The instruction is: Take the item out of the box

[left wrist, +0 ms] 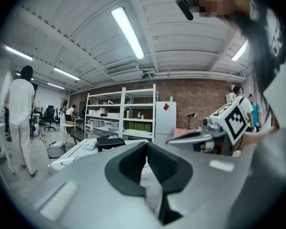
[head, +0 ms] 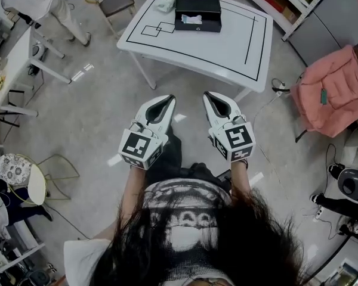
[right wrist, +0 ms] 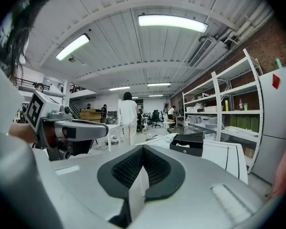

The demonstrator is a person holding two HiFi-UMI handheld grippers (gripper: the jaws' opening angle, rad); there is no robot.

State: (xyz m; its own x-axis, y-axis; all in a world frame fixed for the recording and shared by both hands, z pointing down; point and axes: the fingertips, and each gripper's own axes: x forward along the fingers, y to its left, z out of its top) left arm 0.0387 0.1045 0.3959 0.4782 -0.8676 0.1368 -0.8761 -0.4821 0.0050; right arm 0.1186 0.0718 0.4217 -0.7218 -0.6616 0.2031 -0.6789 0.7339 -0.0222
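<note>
The black box [head: 197,14] sits open at the far side of the white table [head: 227,46], with something white and crumpled-looking [head: 191,19] lying inside, presumably the item to pull out; what it is exactly is too small to tell. A pale cloth [head: 165,3] lies just left of the box. The person stands well back from the table with both grippers held out in front, so nothing's been reached yet. The left gripper [head: 169,99] has its jaws pressed together with nothing between them, and so does the right gripper [head: 209,95]. To do this step right, they'd probably want to step in close, spread one gripper's jaws before dipping into the box, and maybe pin the box wall with the other so it doesn't slide. As for writing, there's no brand or label readable anywhere, just the black-and-white square markers on the gripper cubes [head: 140,145].
</note>
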